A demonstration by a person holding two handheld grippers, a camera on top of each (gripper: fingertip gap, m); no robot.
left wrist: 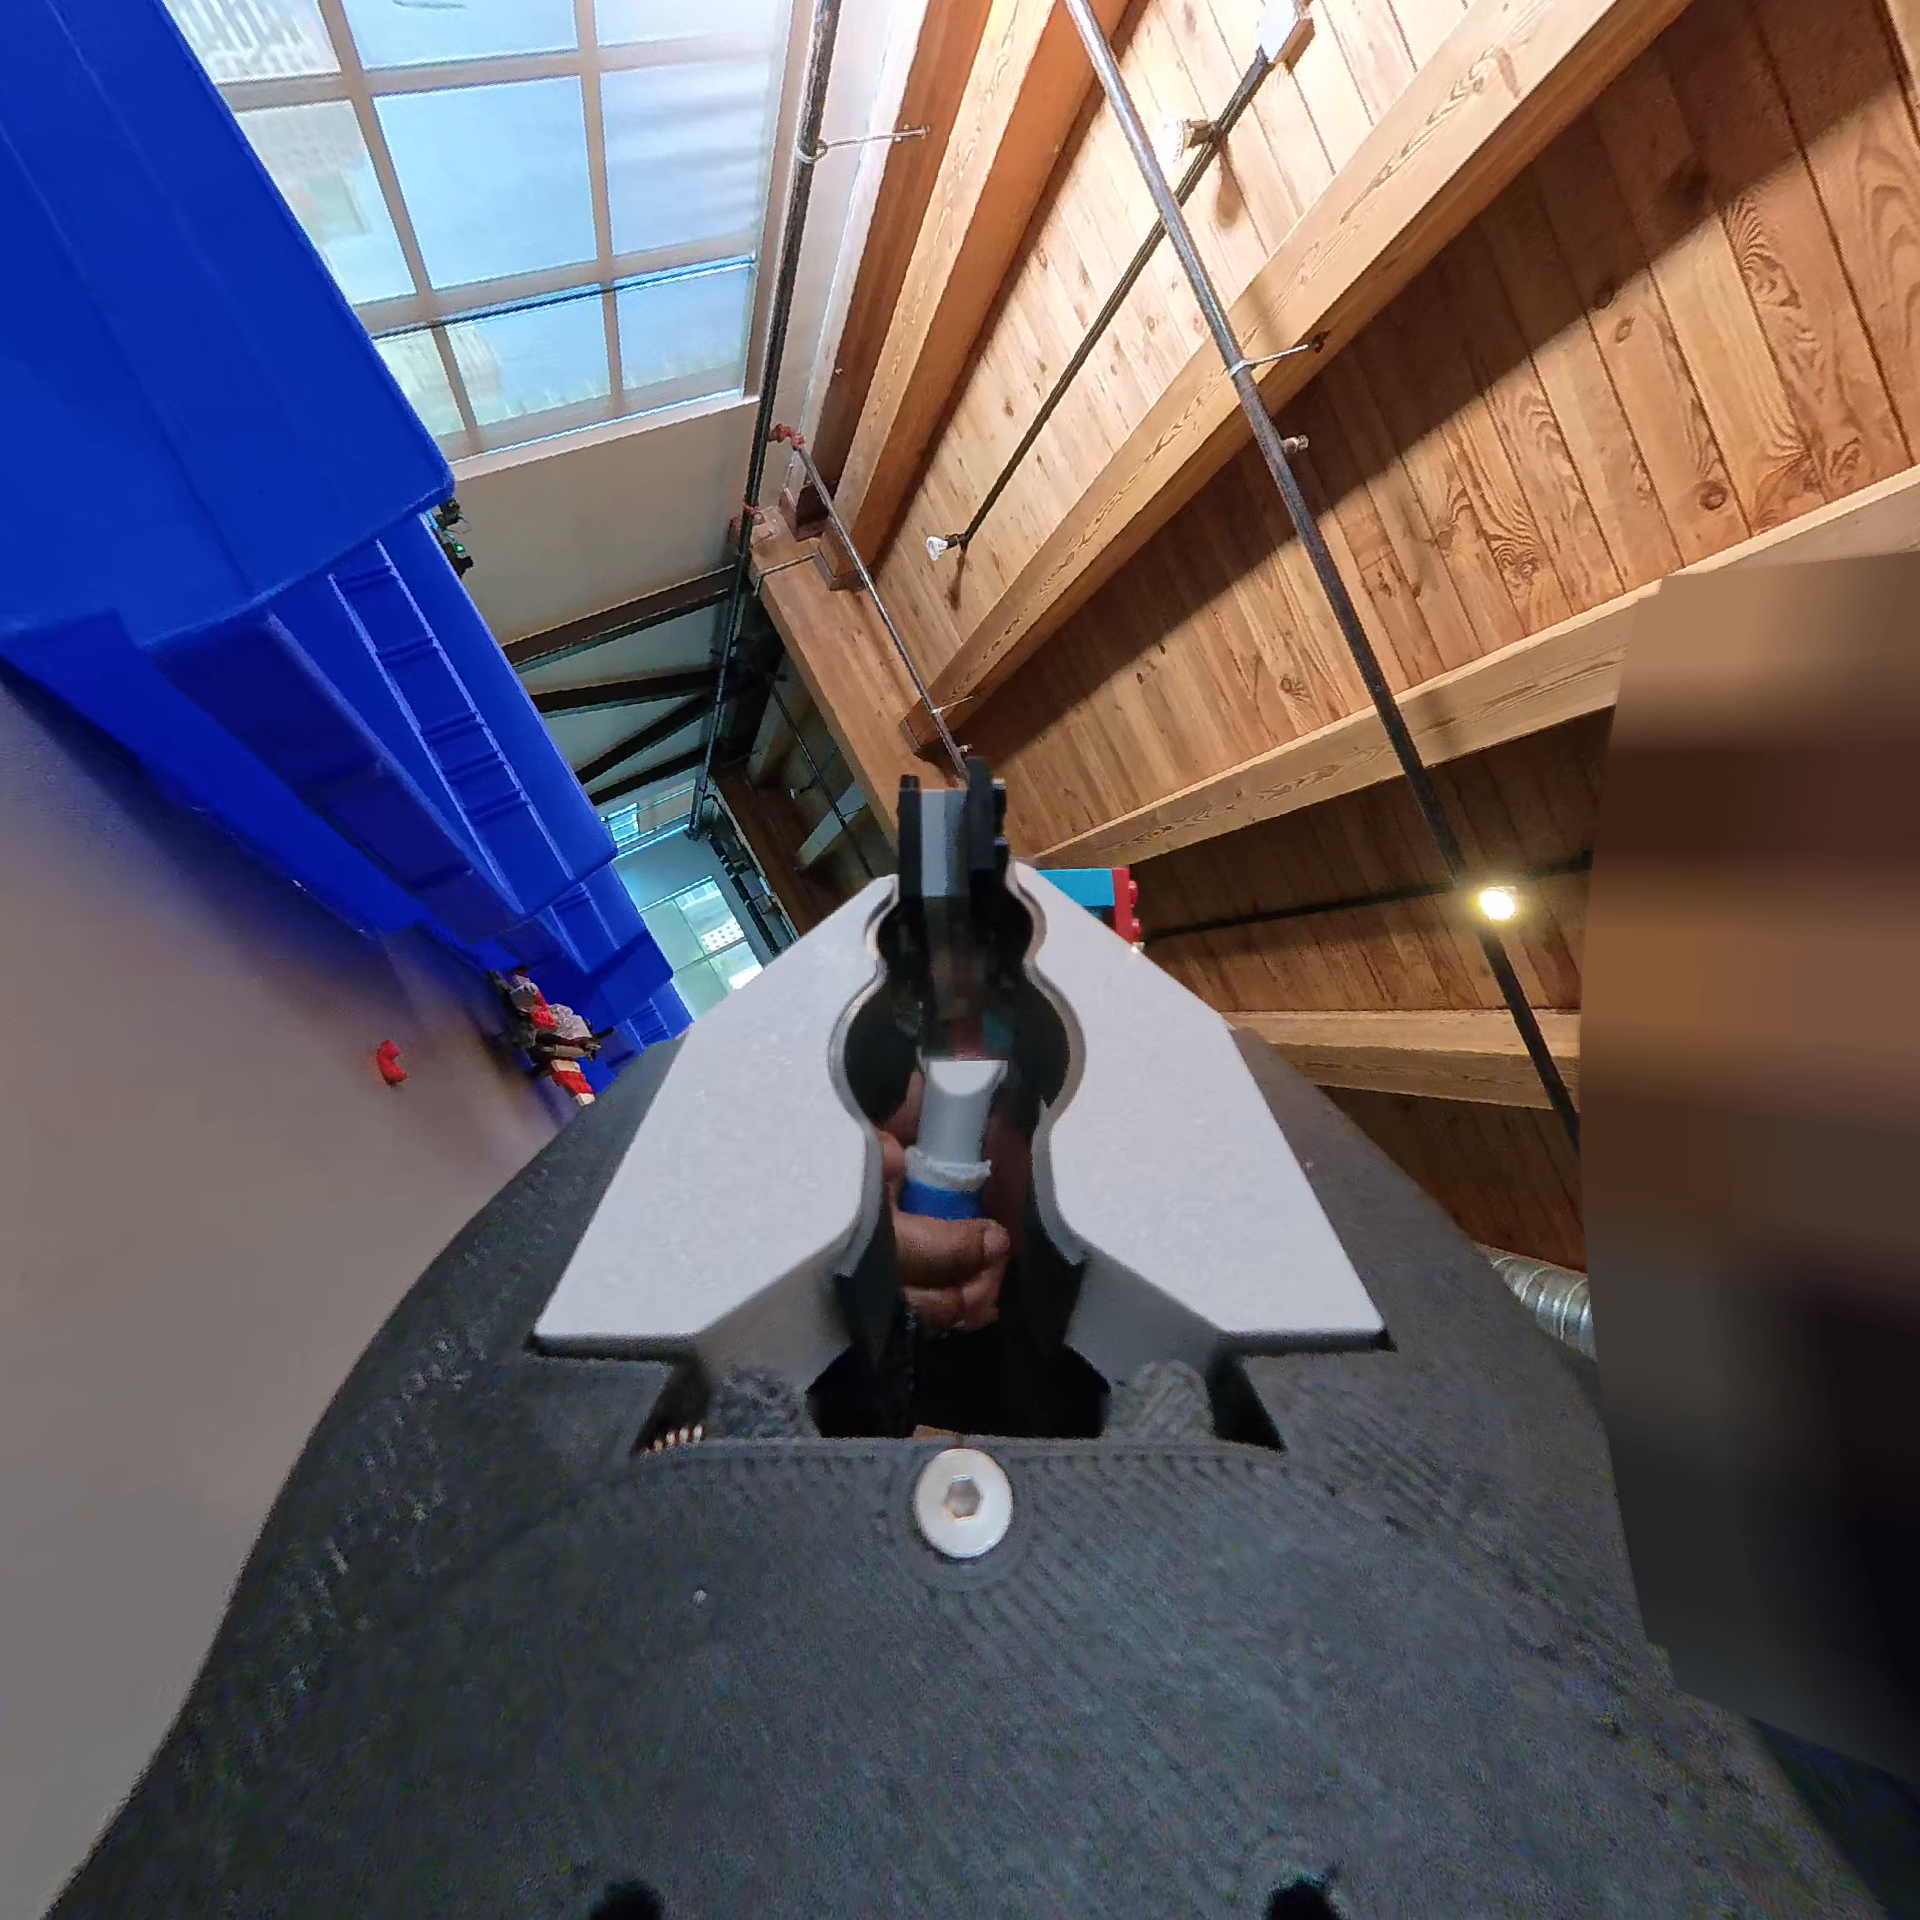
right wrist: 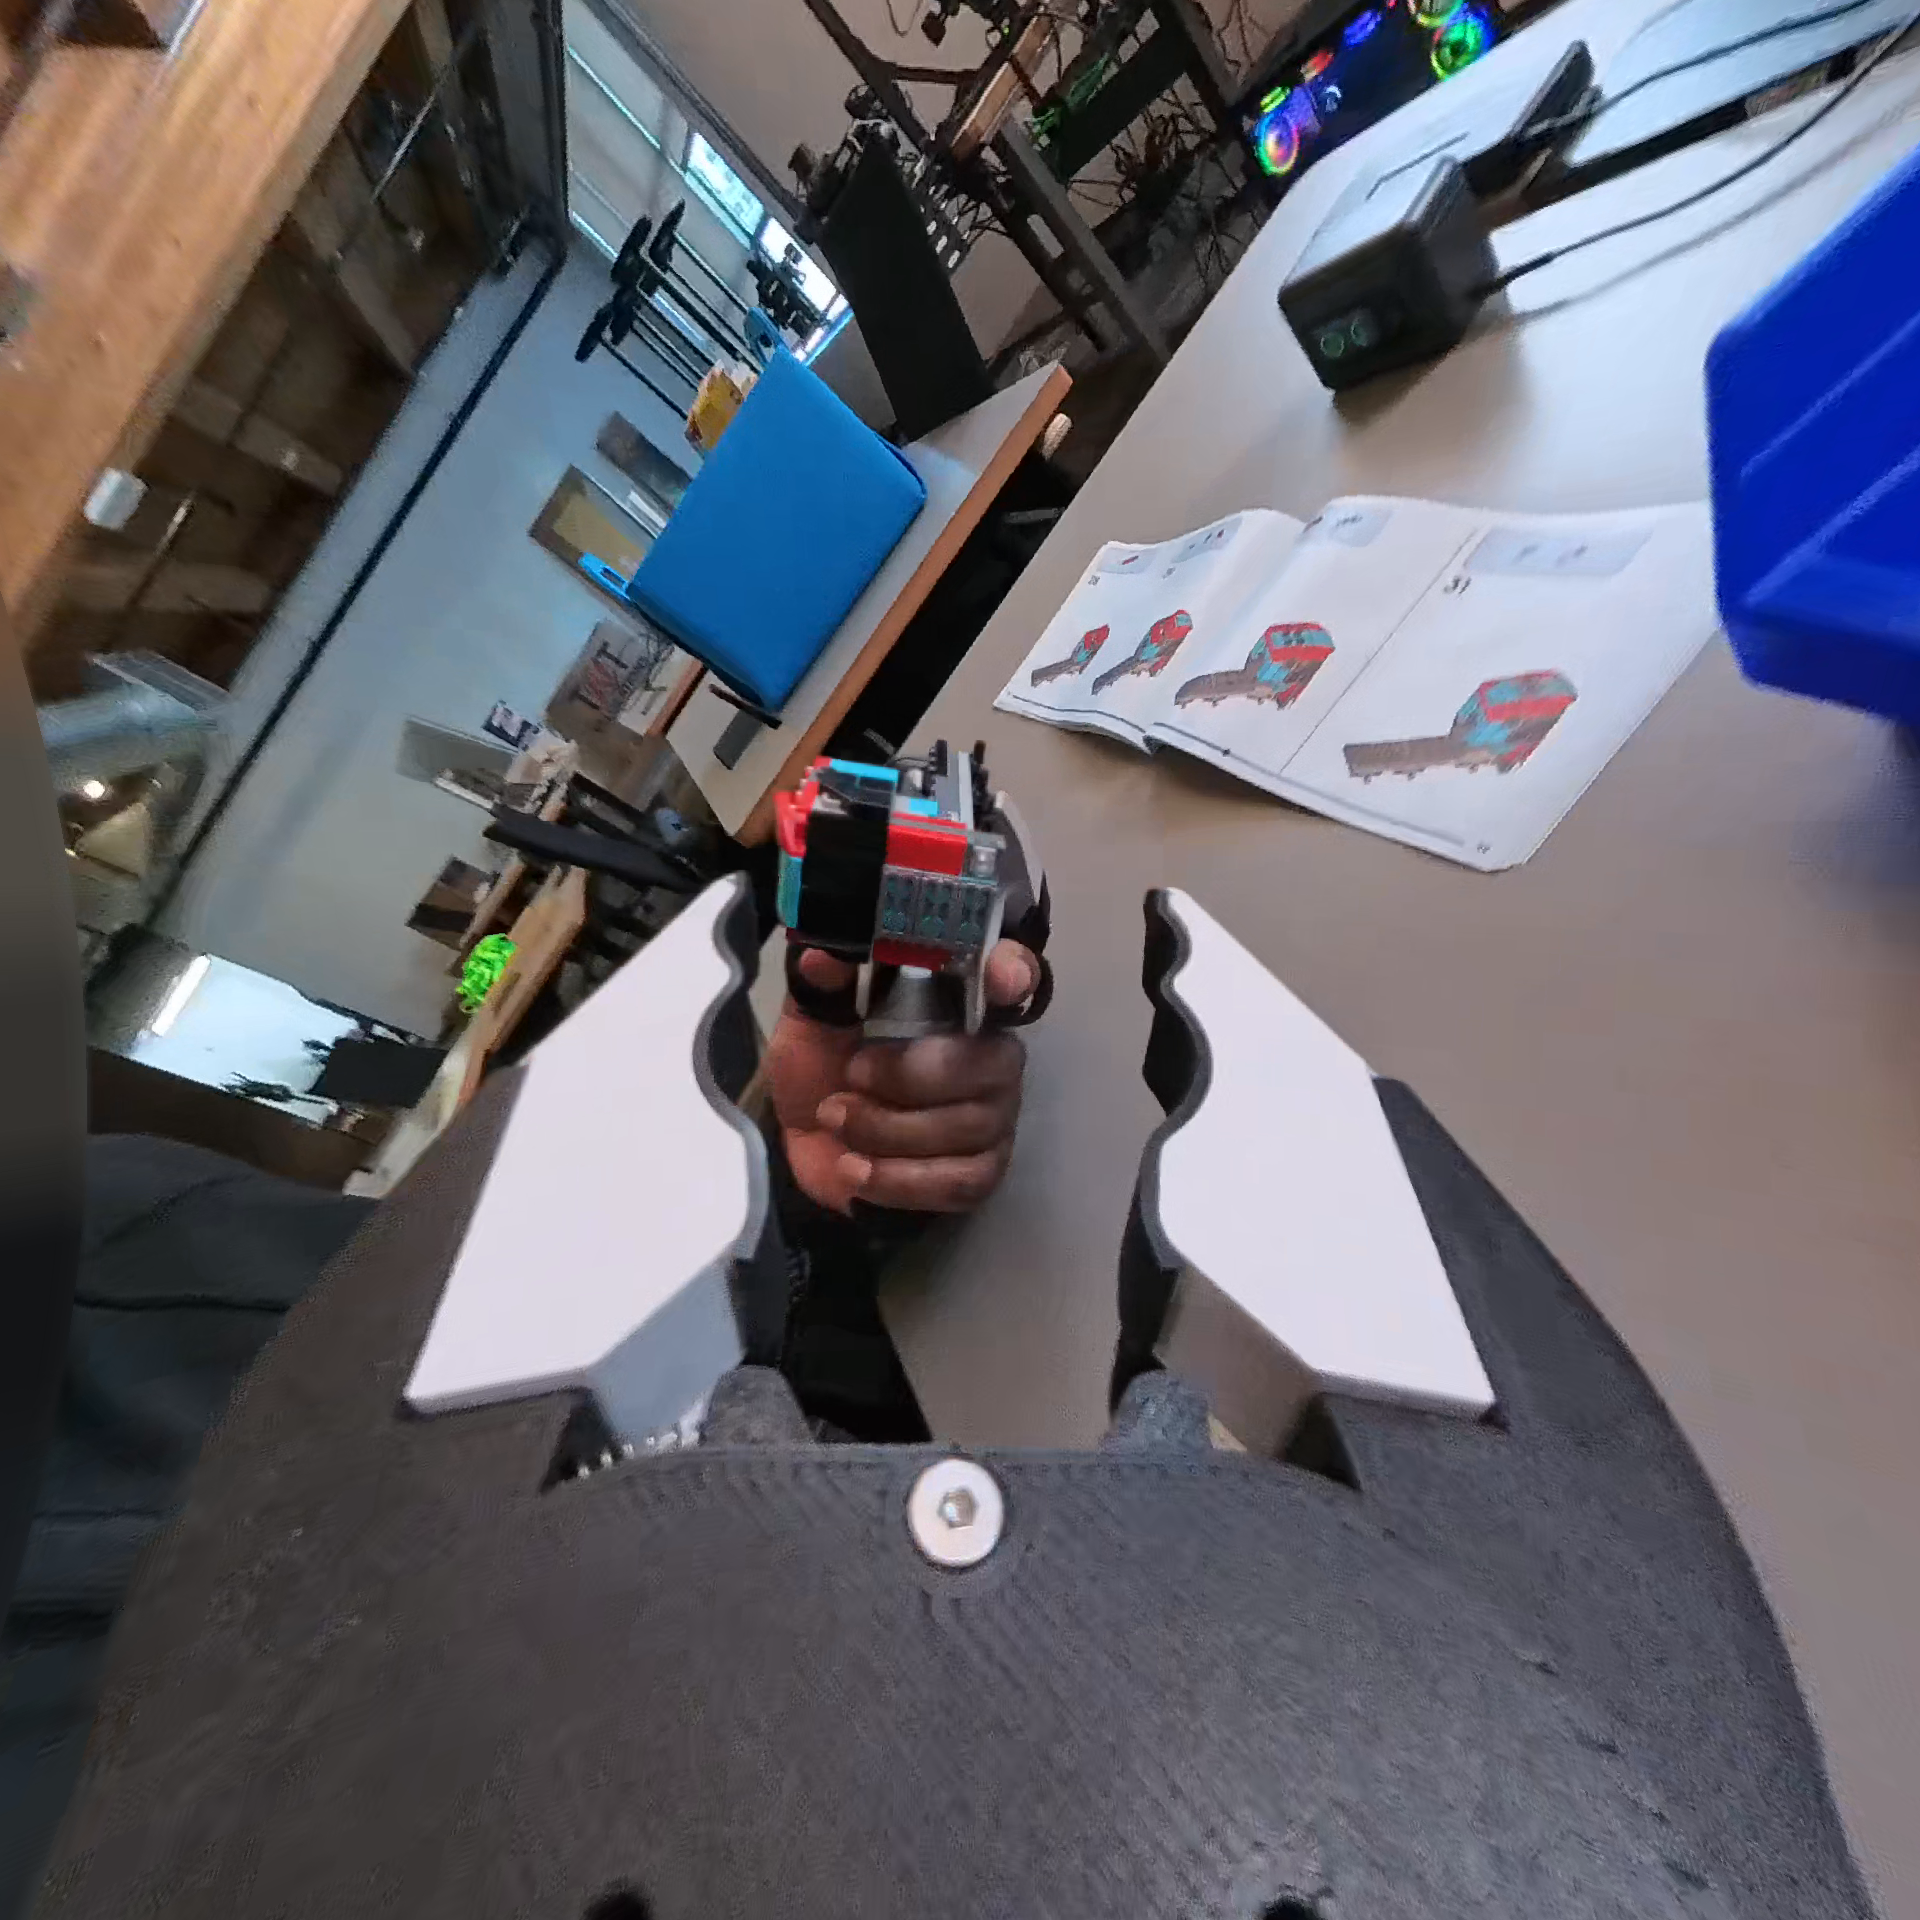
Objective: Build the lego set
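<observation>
Grey table (right wrist: 1558, 987), blue bin (right wrist: 1829, 499) (contents hidden)

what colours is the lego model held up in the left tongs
Red, light blue and black, on a grey base. The lego model shows best in the right wrist view, clamped in the left tongs.

From my right hand-held gripper (right wrist: 945, 904), the model (right wrist: 883, 873) sits ahead in my left hand-held gripper (left wrist: 951, 831). The booklet (right wrist: 1351, 665) lies open on the desk (right wrist: 1558, 1039) beyond, a bin (right wrist: 1829, 468) to its right, probably touching it.
</observation>
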